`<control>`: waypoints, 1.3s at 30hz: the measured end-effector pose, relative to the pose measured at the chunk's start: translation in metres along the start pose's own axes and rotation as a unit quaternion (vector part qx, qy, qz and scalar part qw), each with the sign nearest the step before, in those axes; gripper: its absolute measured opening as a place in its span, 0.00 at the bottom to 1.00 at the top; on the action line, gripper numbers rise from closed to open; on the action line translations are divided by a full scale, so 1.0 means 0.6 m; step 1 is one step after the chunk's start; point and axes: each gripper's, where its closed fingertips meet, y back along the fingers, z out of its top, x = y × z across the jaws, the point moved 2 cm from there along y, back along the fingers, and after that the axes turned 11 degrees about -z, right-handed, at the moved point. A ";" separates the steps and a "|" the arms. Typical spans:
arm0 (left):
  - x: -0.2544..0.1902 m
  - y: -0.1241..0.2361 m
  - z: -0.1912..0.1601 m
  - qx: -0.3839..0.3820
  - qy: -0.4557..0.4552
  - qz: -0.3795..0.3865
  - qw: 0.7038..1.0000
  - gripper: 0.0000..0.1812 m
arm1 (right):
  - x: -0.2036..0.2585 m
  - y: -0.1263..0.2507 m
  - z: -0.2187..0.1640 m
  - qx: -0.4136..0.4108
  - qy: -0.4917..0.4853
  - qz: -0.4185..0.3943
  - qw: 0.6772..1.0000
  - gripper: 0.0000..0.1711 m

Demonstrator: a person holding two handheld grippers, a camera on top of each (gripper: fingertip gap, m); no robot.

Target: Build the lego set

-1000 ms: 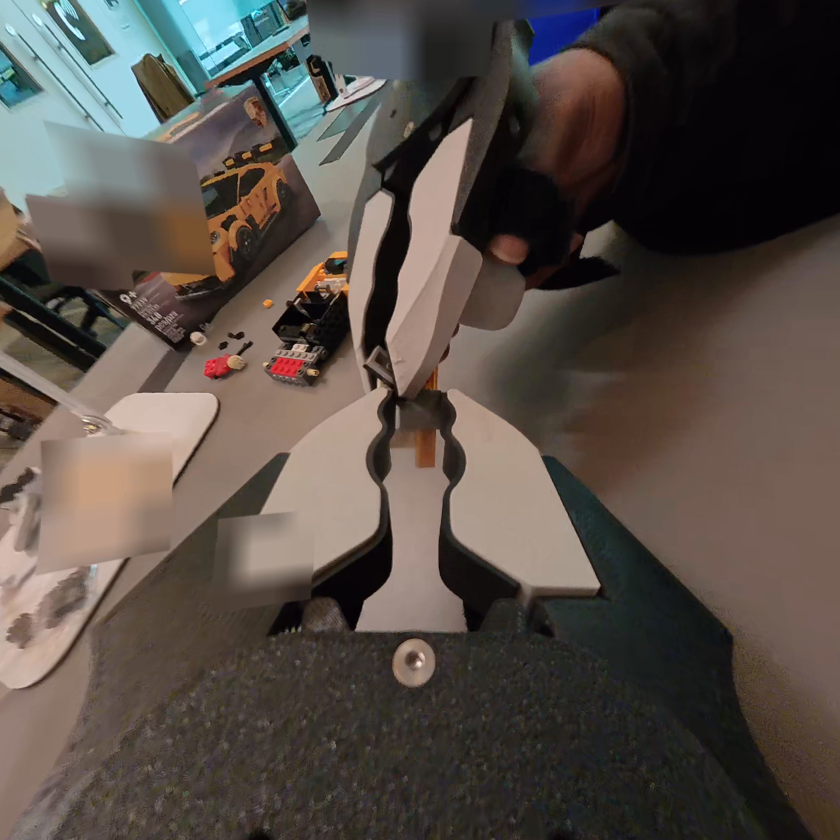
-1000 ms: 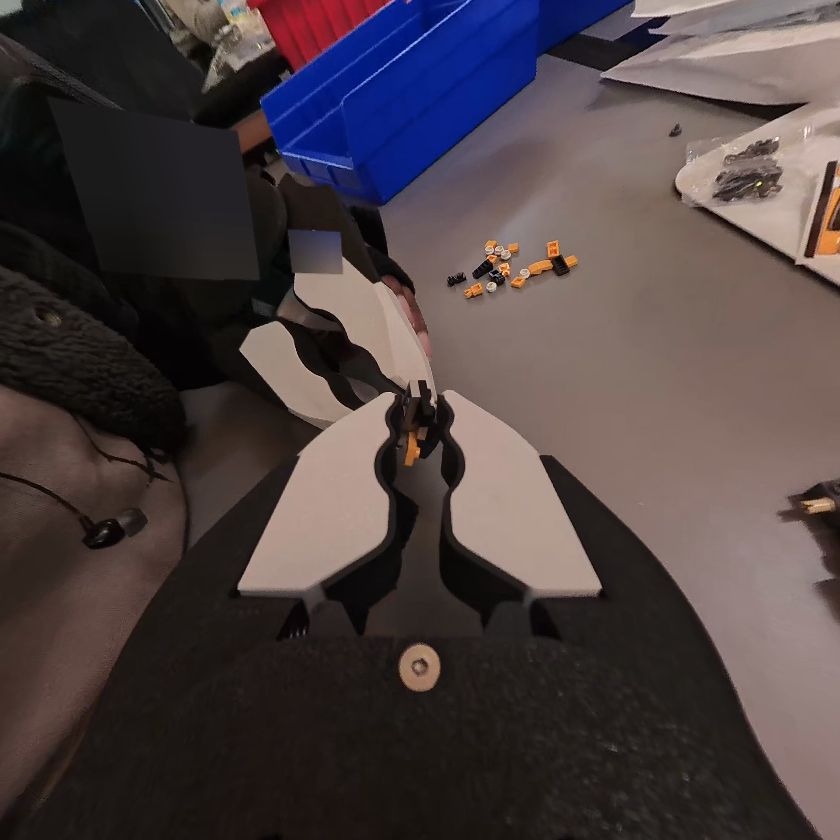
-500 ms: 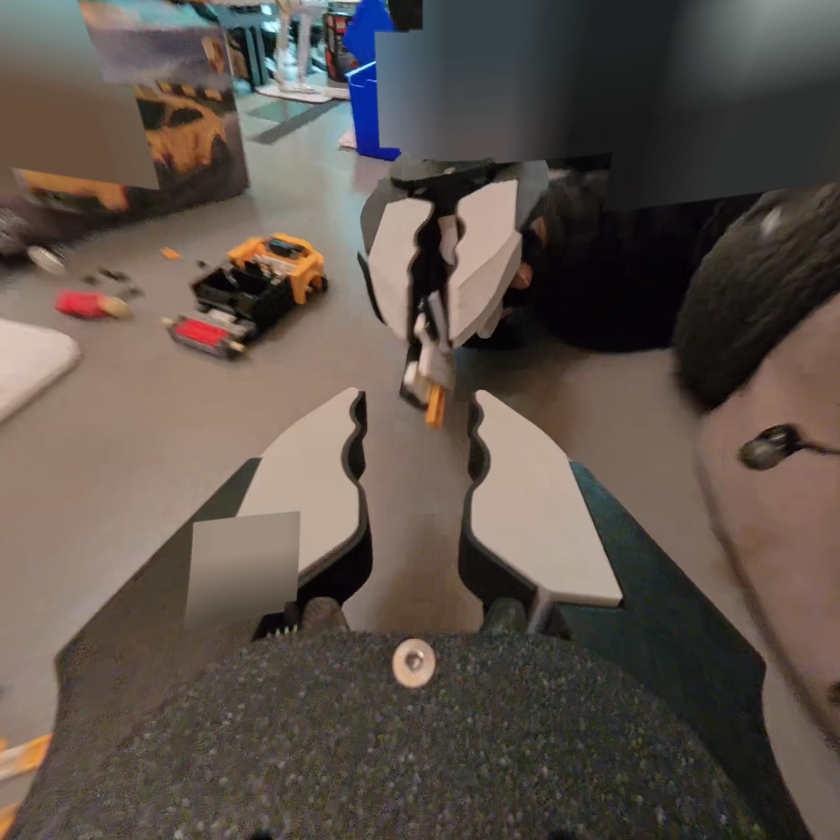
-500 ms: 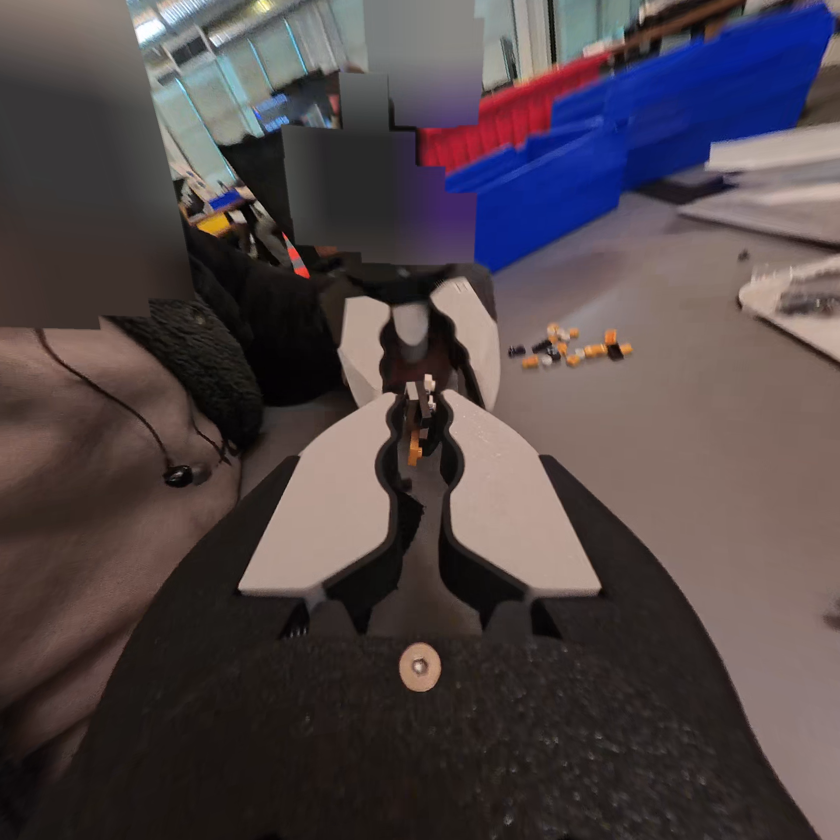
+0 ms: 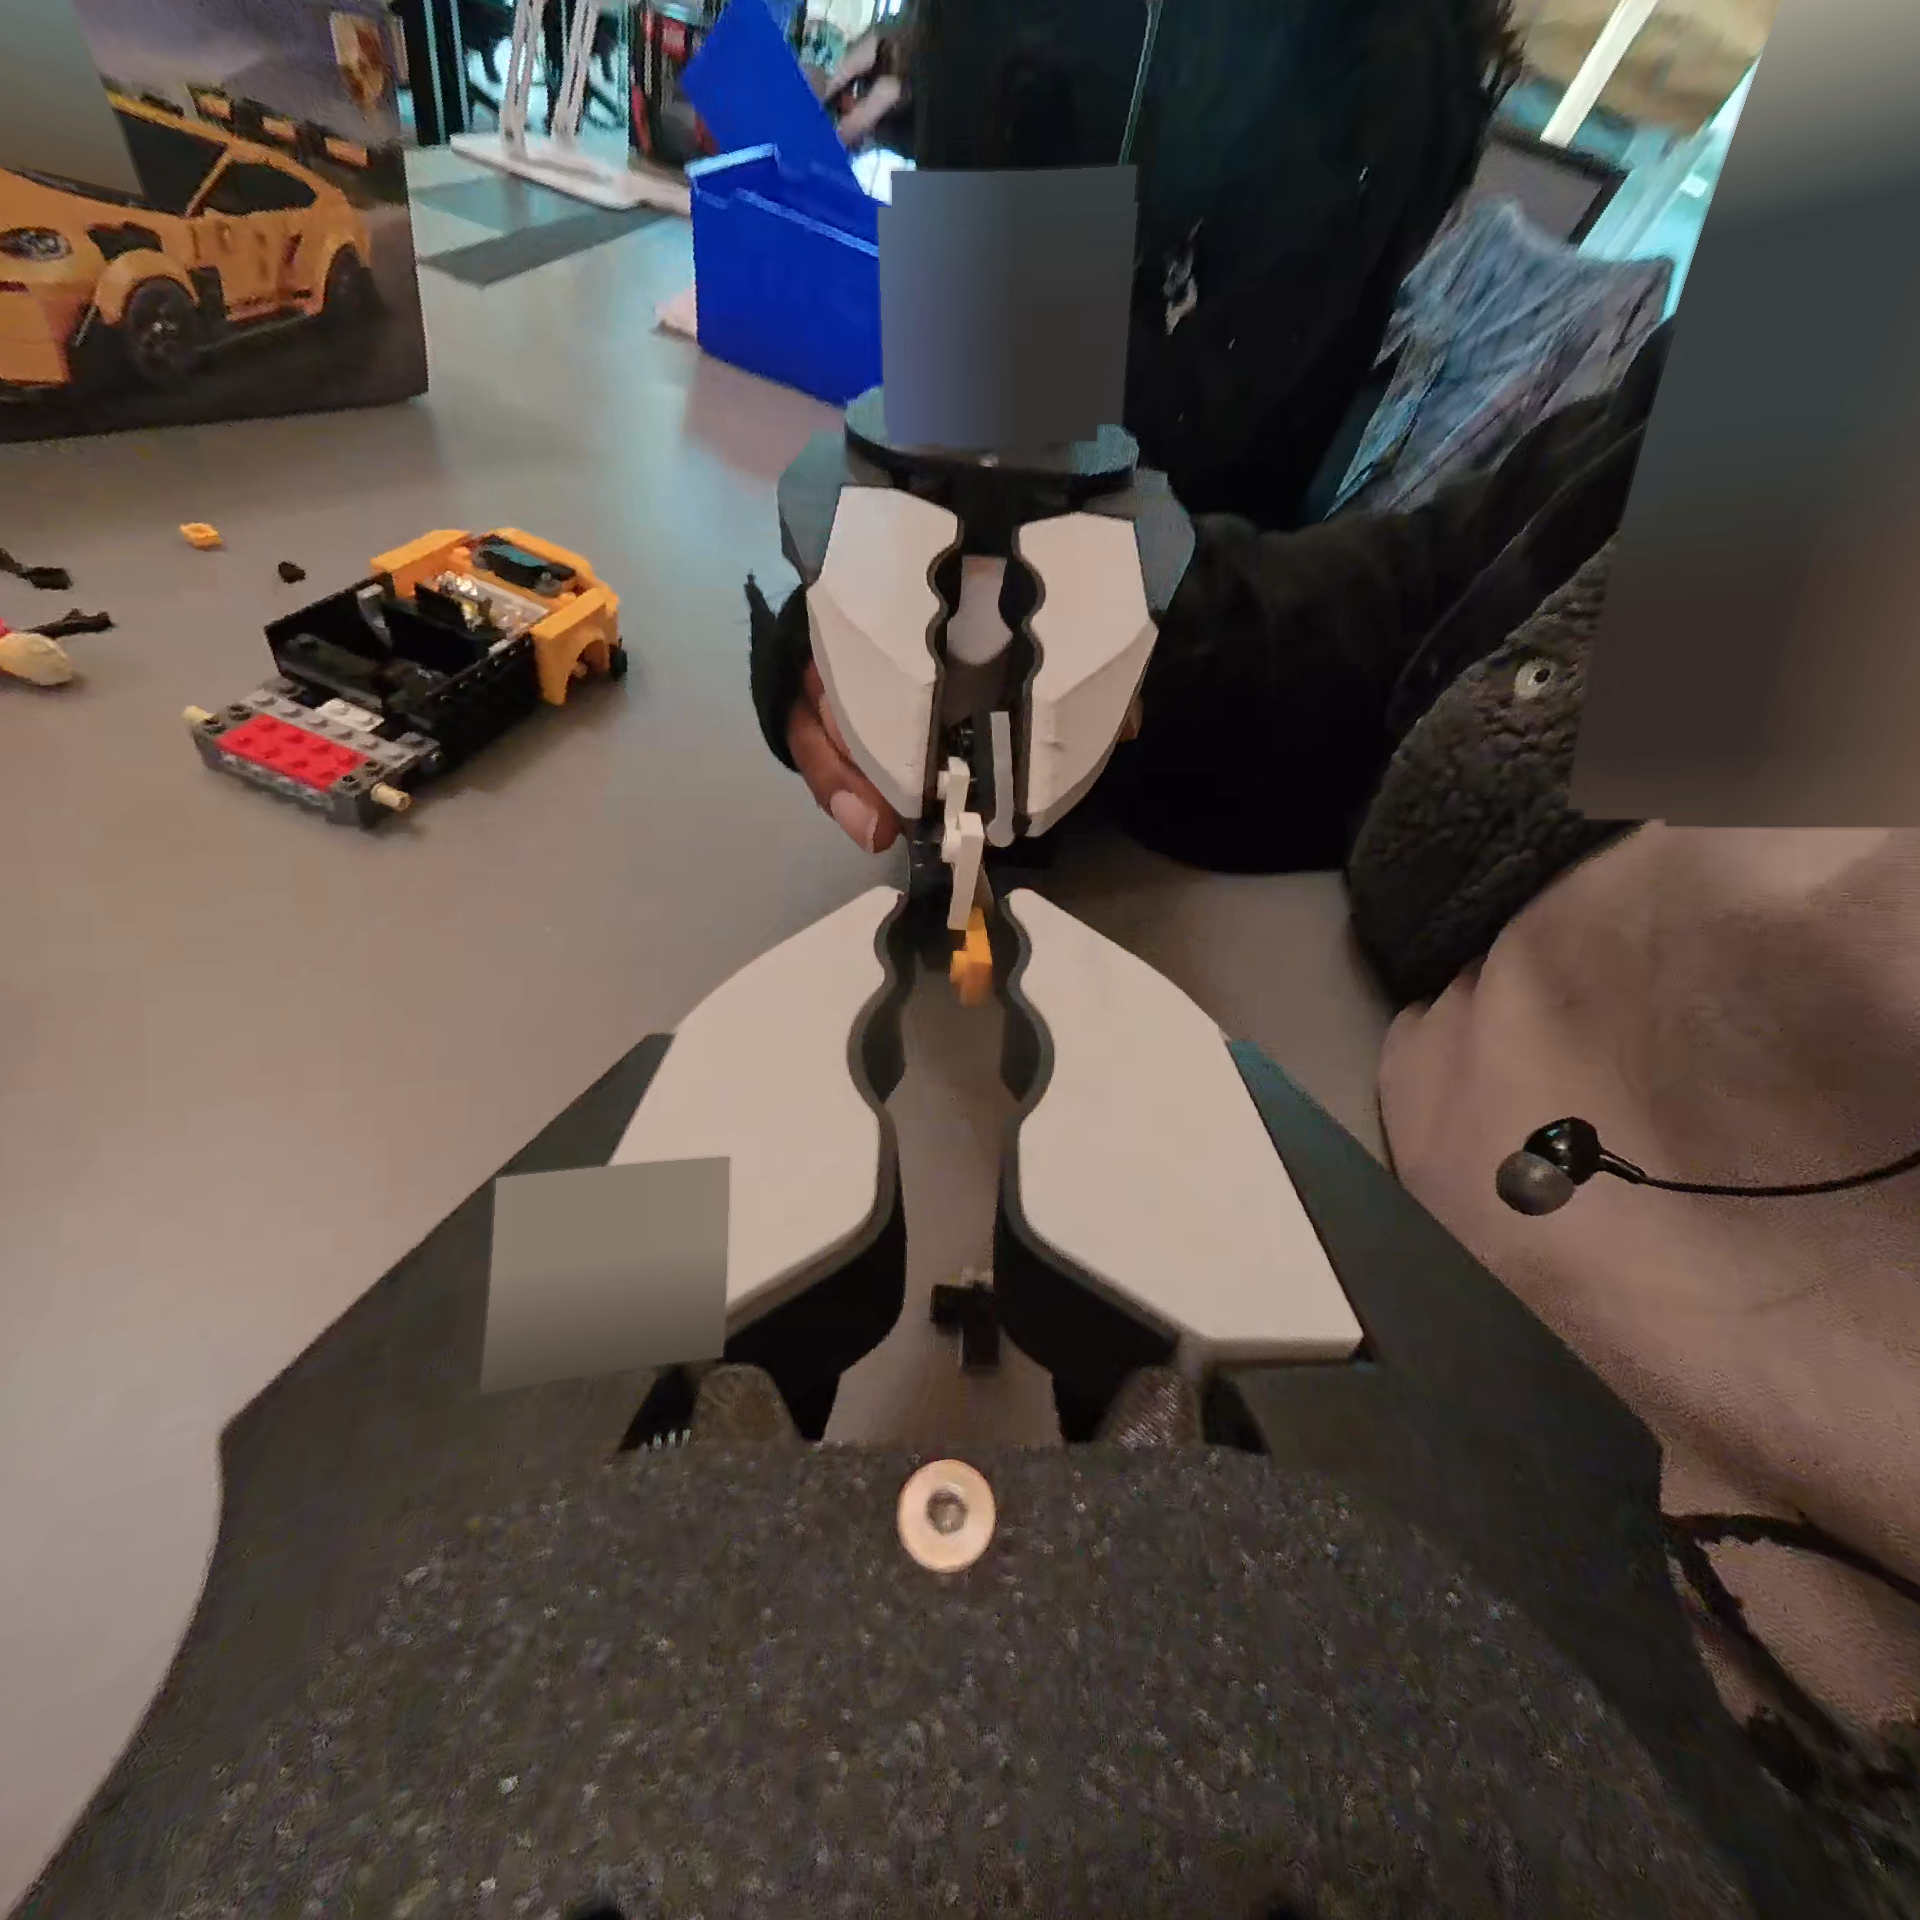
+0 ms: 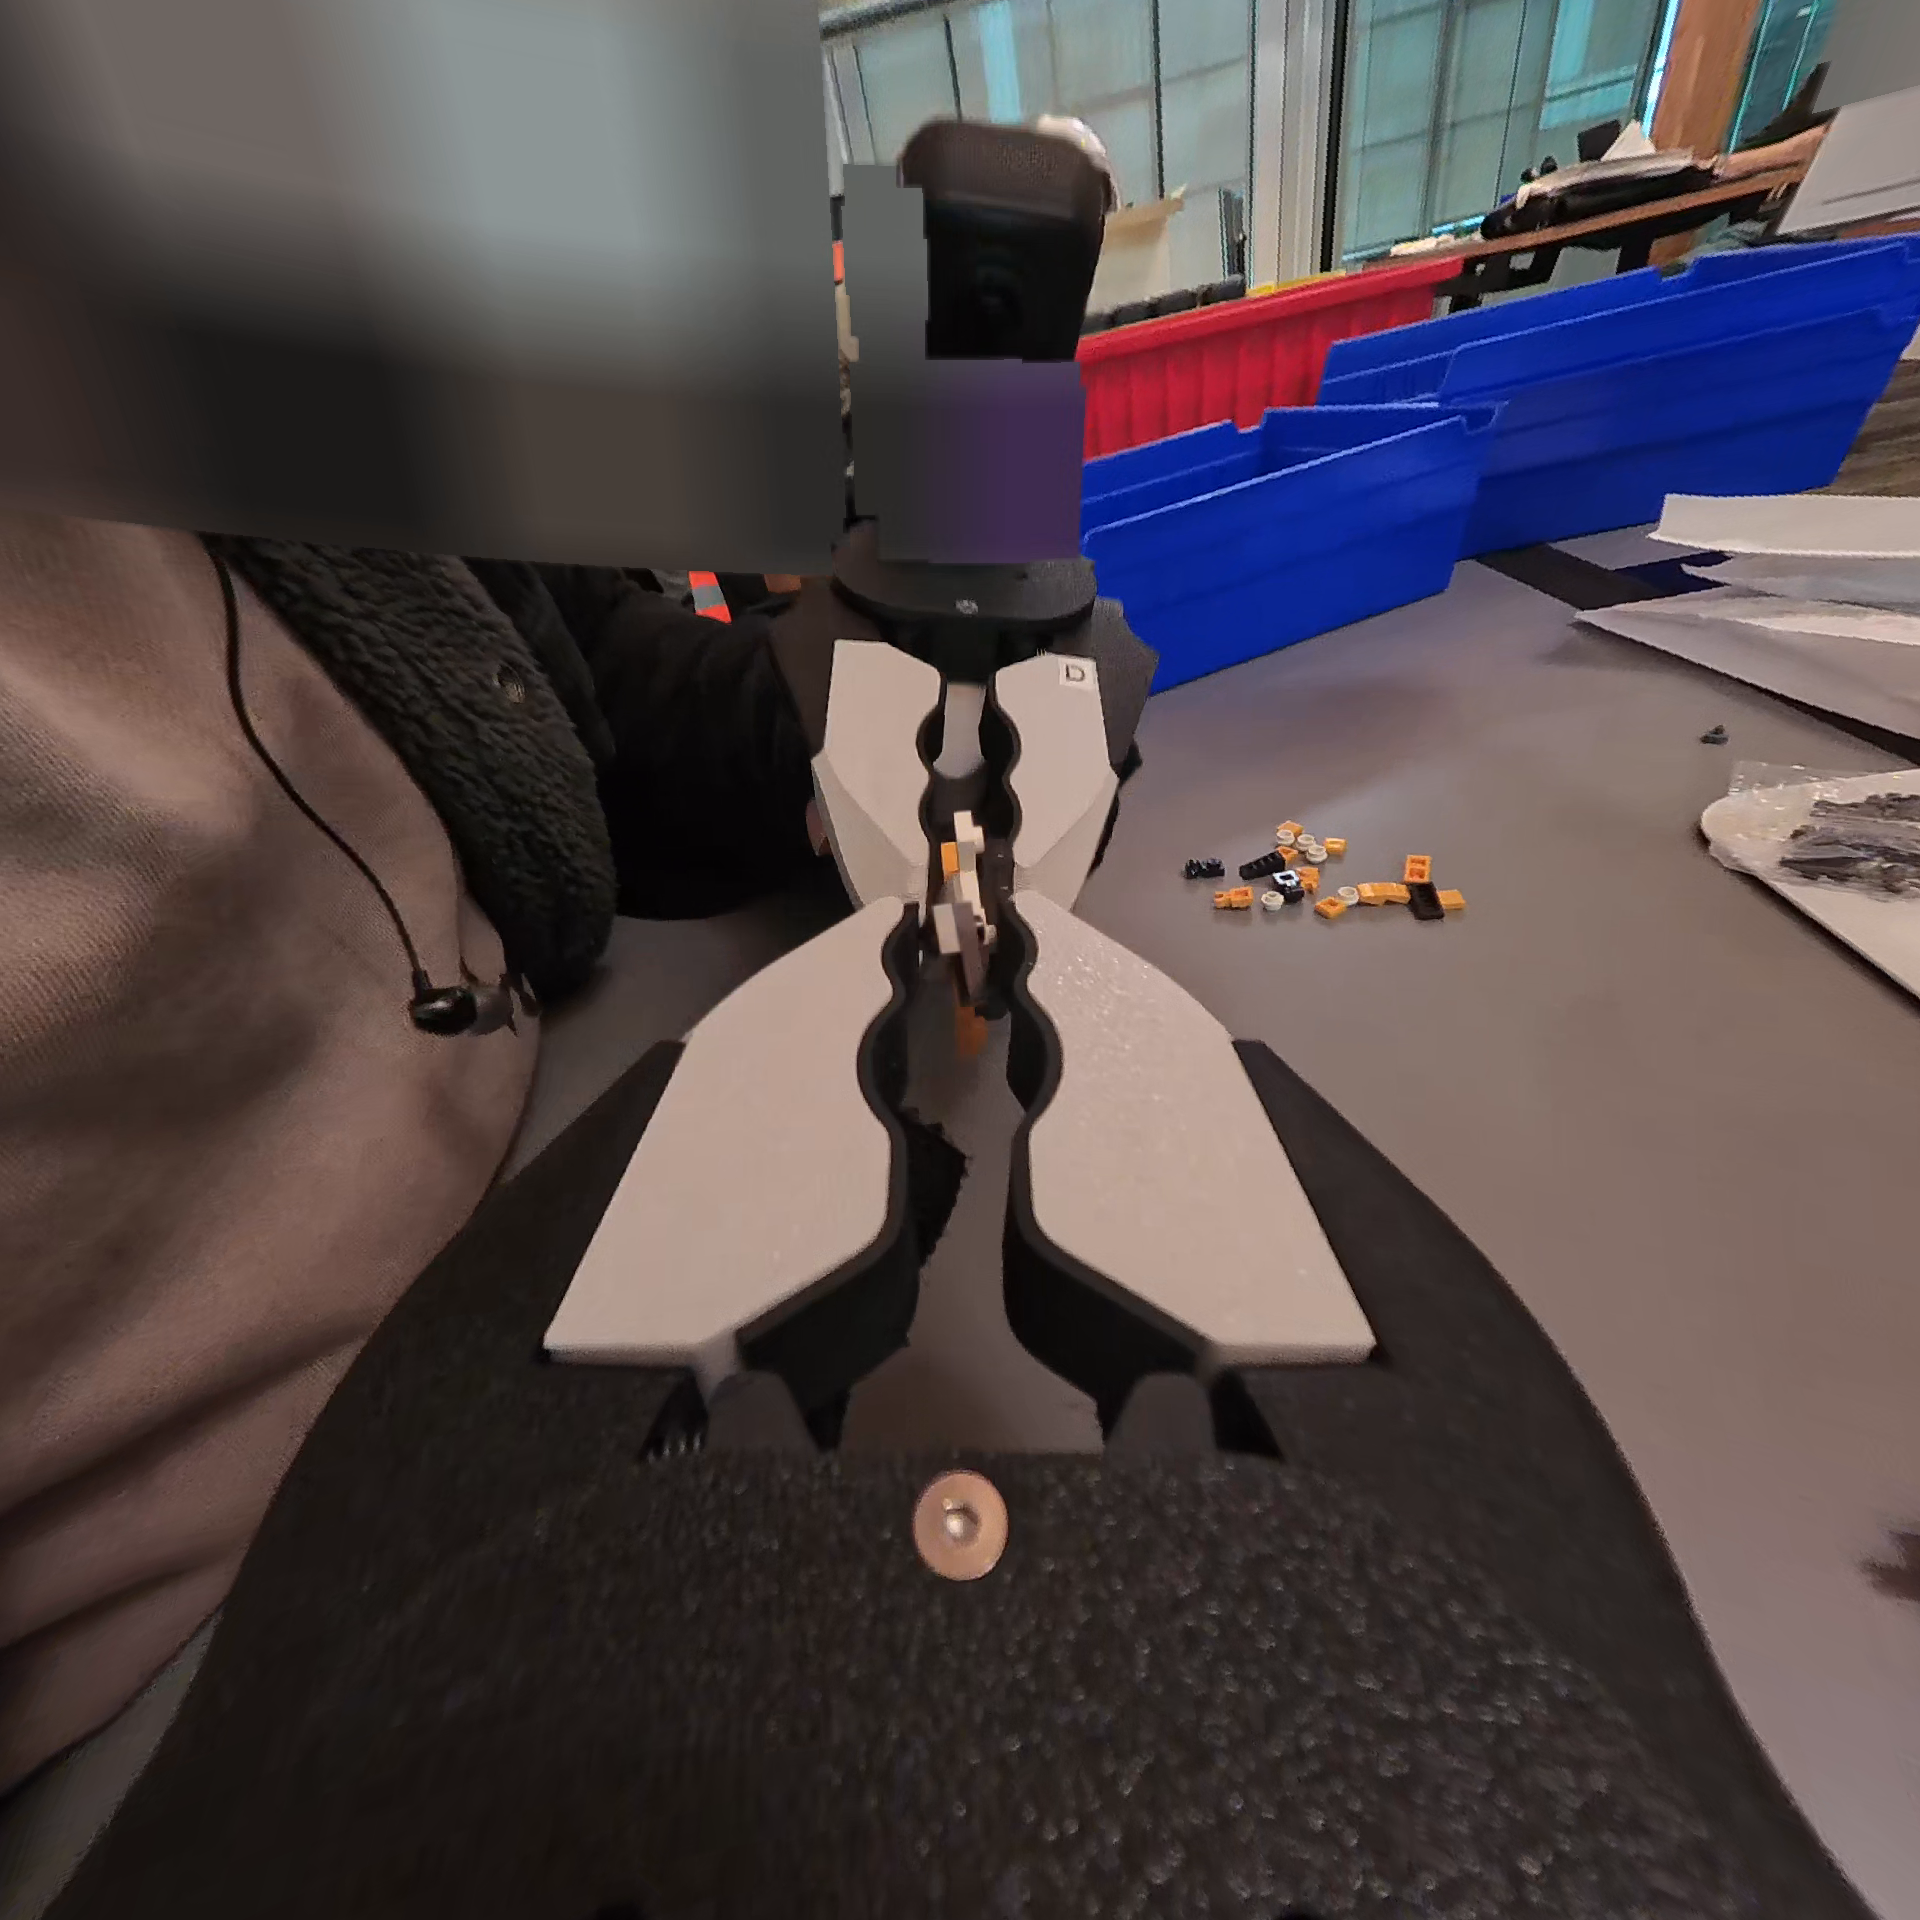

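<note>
Both grippers are meeting tip to tip above the tabletop [image 5: 312, 1039]: the left gripper [image 5: 951, 914] and right gripper [image 6: 961, 935] are each pinching the small white-black-orange lego sub-assembly [image 5: 961, 873]. It looks light, rigid and liable to pop apart, so grip its flat sides. Half a second ago the left fingers [image 5: 790, 1049] were spread; now they are clamped on it.

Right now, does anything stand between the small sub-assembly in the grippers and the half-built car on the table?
Nothing visible does. The white, black and orange sub-assembly sits gripped between the left gripper and right gripper; bare grey table separates it from the half-built car.
</note>
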 end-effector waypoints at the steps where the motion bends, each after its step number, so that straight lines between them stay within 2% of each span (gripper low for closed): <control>1: 0.001 0.001 -0.003 0.014 0.000 0.006 1.000 0.07 | -0.001 -0.001 -0.003 0.008 0.006 -0.002 1.000 0.08; 10: 0.002 0.003 -0.031 0.118 0.031 0.025 0.992 0.07 | 0.002 -0.009 -0.035 0.076 0.043 -0.004 0.996 0.08; 20: -0.017 0.008 -0.065 0.202 0.091 -0.017 0.975 0.07 | 0.027 -0.025 -0.067 0.134 0.083 0.019 0.987 0.06; 29: -0.015 0.010 -0.070 0.207 0.080 -0.016 0.975 0.07 | 0.028 -0.030 -0.069 0.138 0.087 0.010 0.987 0.06; 32: -0.010 0.012 -0.071 0.204 0.075 -0.009 0.976 0.07 | 0.021 -0.024 -0.065 0.141 0.095 -0.002 0.985 0.13; 39: -0.008 0.013 -0.066 0.196 0.052 -0.004 0.979 0.07 | 0.016 -0.021 -0.078 0.166 0.090 -0.003 0.982 0.09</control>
